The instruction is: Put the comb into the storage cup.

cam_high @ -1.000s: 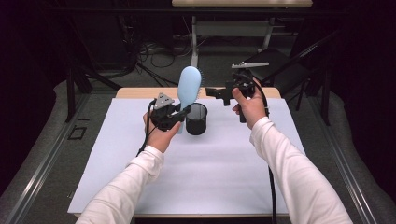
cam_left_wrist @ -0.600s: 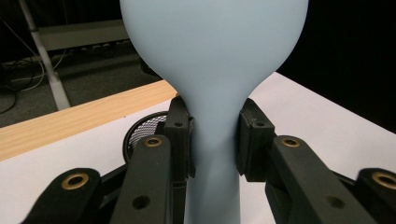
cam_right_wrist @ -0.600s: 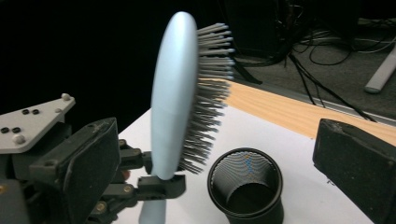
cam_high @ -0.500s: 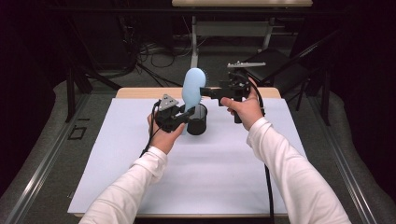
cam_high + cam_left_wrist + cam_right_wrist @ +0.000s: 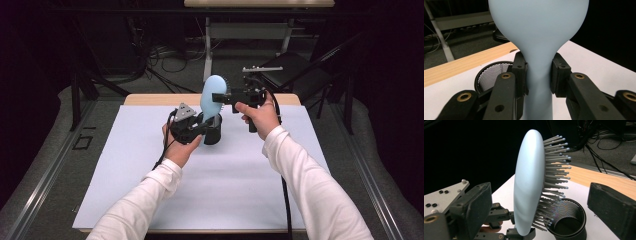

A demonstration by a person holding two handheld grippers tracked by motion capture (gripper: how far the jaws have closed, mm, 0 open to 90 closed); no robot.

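Clamping brush [image 5: 214,95] handle mid-frame: left hand-held gripper [image 5: 538,75]. Right hand-held gripper [image 5: 539,202] wide, just been closing, straddles brush head, untouched.

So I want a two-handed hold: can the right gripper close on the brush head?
Probably yes: the right gripper straddles the hairbrush, jaws open, nothing between; the left gripper grips only its neck.

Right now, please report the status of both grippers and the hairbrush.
Left gripper shut on hairbrush neck, brush upright. Right gripper open around brush head, jaws just closing, not touching. Mesh cup beside the brush.
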